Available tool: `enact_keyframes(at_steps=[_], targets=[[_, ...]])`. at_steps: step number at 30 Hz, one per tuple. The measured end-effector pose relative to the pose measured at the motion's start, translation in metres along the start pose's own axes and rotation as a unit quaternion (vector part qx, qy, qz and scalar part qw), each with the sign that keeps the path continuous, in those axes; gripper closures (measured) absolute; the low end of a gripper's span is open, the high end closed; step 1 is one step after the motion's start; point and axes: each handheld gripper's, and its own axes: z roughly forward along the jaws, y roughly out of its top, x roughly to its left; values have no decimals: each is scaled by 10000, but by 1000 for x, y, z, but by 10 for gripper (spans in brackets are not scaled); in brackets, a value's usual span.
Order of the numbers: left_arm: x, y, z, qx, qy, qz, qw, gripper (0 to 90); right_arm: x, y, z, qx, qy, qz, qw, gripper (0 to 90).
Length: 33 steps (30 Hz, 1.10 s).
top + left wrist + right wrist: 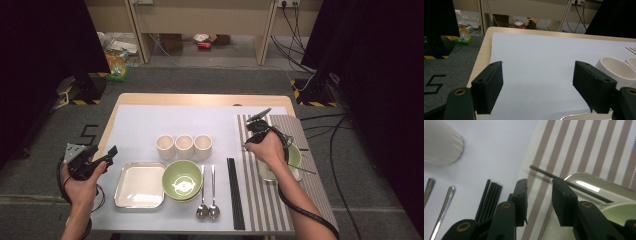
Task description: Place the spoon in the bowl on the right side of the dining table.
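Observation:
My right gripper (251, 142) hovers over the left part of the striped mat (260, 200), by the corner of a white tray (265, 172) that holds a green bowl (295, 156). In the right gripper view its jaws (539, 183) stand open with nothing between them. Just beyond them a single black chopstick (544, 172) lies across the tray's rim (584, 178), beside the green bowl (621, 210). My left gripper (111, 154) is held at the table's left edge, open and holding nothing (537, 67).
A row of three white cups (184, 146) stands mid-table. In front of them are a white square plate (140, 185), a green bowl (182, 179), two spoons (208, 192) and several black chopsticks (235, 192). A pale sheet (544, 55) covers the tabletop.

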Motion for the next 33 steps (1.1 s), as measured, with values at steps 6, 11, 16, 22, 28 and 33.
enact_keyframes(at_steps=[6,11,16,22,28,33], targets=[[0,0,-1,-5,1,-1,10000,236,14,-9,7,134,56,76,9999,652],[0,0,0,-8,-11,-1,10000,236,29,-16,12,287,106,20,9995,663],[0,1,-1,-22,-4,2,10000,236,39,-21,19,416,149,62,9990,687],[0,1,-1,-16,-13,1,10000,236,51,-28,29,584,237,74,9980,729],[0,1,-1,-16,-10,2,10000,236,52,-30,33,637,227,32,9977,742],[0,1,-1,-24,1,5,10000,236,55,-31,35,735,194,56,9971,759]])
